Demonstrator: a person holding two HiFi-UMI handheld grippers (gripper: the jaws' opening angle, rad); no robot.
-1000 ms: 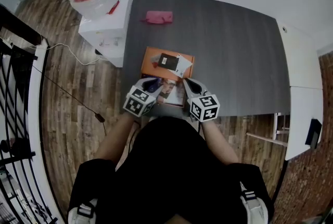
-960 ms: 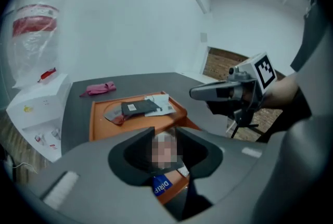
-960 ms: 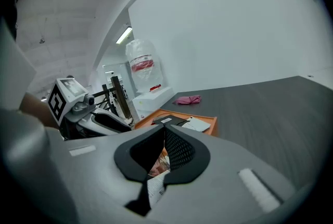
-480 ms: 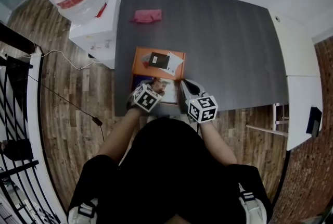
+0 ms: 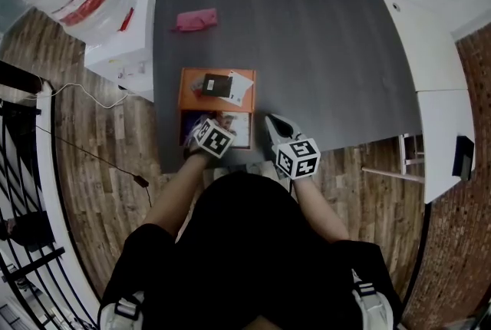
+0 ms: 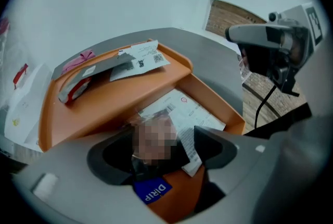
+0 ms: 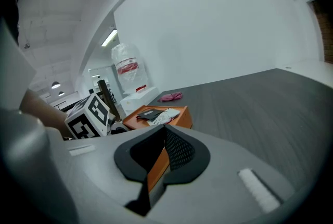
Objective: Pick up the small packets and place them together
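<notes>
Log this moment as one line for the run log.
left gripper: jaws opening, packet between them, near compartment of orange tray | right gripper: shut, beside tray | far compartment: dark packet, white packet

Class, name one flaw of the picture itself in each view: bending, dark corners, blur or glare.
Head view: the table bows at its edges, a fisheye effect. Left gripper view: dark corners; a mosaic patch covers part of a packet in the orange tray. Right gripper view: dark upper-left corner, bright washed-out wall.

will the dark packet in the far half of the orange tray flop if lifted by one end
Probably floppy: the dark packet looks thin and flat, like film. Likely light for its size. Its sheen suggests it may slip.
</notes>
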